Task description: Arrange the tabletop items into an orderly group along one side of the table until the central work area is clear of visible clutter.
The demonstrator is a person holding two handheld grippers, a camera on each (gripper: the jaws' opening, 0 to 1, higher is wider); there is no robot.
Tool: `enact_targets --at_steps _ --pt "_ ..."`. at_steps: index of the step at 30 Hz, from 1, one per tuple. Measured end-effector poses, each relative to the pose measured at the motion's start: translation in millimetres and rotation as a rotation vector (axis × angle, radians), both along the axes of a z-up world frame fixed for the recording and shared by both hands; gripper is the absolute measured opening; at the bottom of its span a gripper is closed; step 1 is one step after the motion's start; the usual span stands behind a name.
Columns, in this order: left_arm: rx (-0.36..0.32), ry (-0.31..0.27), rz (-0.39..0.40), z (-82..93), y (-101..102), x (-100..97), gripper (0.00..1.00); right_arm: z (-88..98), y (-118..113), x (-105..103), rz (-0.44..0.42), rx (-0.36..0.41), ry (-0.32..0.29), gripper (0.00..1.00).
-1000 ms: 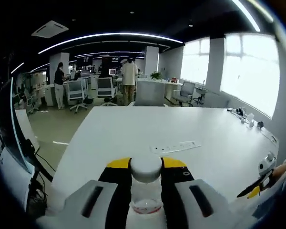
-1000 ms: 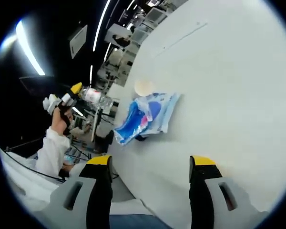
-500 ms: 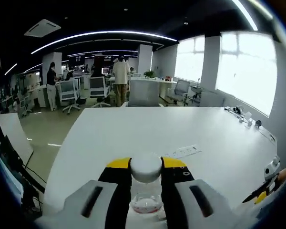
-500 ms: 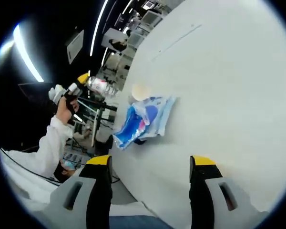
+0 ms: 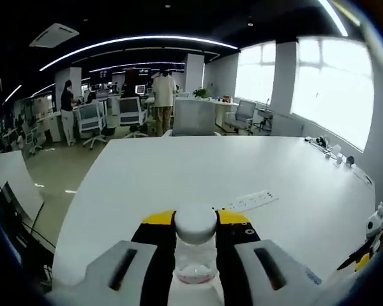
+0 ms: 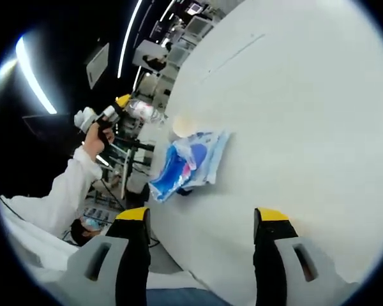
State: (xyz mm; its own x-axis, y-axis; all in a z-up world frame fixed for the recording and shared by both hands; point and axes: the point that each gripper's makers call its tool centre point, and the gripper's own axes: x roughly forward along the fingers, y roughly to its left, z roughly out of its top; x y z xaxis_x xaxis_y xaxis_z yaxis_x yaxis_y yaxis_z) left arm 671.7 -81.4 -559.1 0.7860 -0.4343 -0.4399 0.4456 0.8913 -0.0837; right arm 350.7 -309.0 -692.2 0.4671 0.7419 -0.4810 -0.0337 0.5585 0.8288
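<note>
The left gripper (image 5: pixel 195 255) carries a bottle (image 5: pixel 195 252) above the desk (image 5: pixel 179 172), likely bringing it toward the group forming at one edge; its jaws are clamped on the bottle just below the white cap. A power strip (image 5: pixel 249 201) lies mid-desk. In the right gripper view, a blue bag (image 6: pixel 188 166) and a round lid (image 6: pixel 184 125) lie near the desk's edge. The right gripper (image 6: pixel 201 255) hovers, jaws wide apart and holding nothing

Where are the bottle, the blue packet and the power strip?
bottle (image 5: pixel 195 224), left gripper view, on its white cap
blue packet (image 6: pixel 190 162), right gripper view, on its middle
power strip (image 5: pixel 250 200), left gripper view, on its middle
</note>
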Motion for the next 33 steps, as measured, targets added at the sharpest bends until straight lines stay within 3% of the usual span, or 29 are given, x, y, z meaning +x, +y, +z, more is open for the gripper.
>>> enact_targets --at_steps 7,12,33 --pt "-0.018 0.018 -0.005 -12.5 -13.9 2.4 0.21 -1.6 -3.2 1.2 -0.011 -0.002 0.007 0.64" --pt "0.007 0.034 -0.019 -25.2 -22.0 3.9 0.21 -2.1 -4.7 1.9 -0.017 -0.002 0.008 0.64" --pt "0.014 0.087 -0.009 -49.8 -26.5 -1.5 0.21 -3.1 -3.8 0.0 -0.006 -0.006 0.013 0.64"
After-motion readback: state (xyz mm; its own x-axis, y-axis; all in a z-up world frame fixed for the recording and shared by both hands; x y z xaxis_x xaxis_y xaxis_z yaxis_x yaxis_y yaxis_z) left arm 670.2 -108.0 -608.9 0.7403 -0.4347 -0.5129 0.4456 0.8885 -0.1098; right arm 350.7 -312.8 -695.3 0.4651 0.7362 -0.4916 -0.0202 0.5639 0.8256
